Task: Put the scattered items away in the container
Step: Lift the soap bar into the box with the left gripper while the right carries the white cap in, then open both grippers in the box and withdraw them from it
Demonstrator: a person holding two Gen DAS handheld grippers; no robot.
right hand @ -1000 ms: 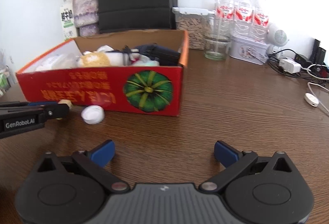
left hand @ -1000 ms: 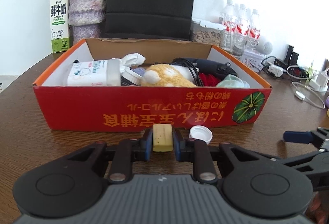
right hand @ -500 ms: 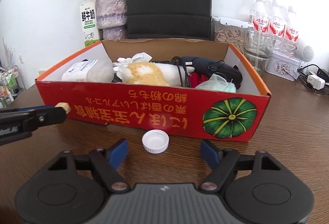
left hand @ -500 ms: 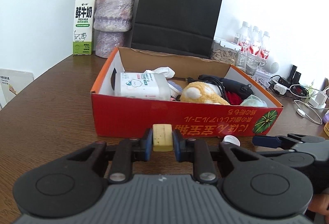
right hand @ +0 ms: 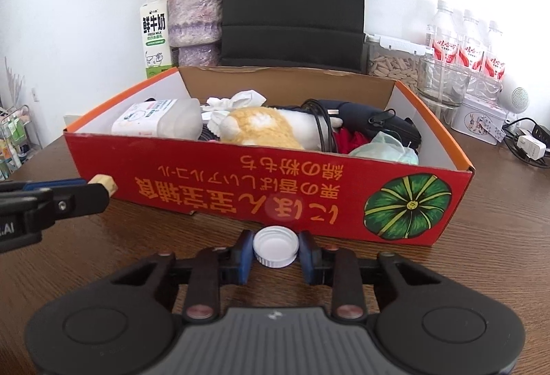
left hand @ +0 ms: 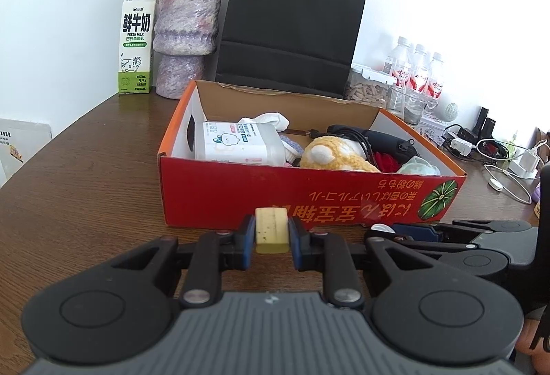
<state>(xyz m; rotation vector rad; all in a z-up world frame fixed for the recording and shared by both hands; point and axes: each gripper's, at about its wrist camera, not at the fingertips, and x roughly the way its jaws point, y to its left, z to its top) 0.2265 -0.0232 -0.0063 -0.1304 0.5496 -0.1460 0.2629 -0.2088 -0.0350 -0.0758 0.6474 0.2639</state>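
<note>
The red cardboard box (left hand: 309,199) stands on the brown table and holds a white bottle, a plush toy, black cables and cloths. In front of its near wall my left gripper (left hand: 272,239) is shut on a pale yellow block (left hand: 271,223). To the right of it, my right gripper (right hand: 275,253) is closing its jaws on a white bottle cap (right hand: 275,246) that lies on the table, and the blue pads touch its sides. The right wrist view also shows the left gripper (right hand: 68,196) with the block (right hand: 105,184) at the far left.
Behind the box stand a black paper bag (left hand: 292,24), a purple vase (left hand: 185,38) with flowers and a milk carton (left hand: 135,41). Water bottles (right hand: 467,45), a seed jar (right hand: 395,65), a tin and chargers with cables (left hand: 498,155) crowd the back right.
My right gripper moved left to the white cap and its jaws came in from wide open onto it. My left gripper drew left and back with the block still held.
</note>
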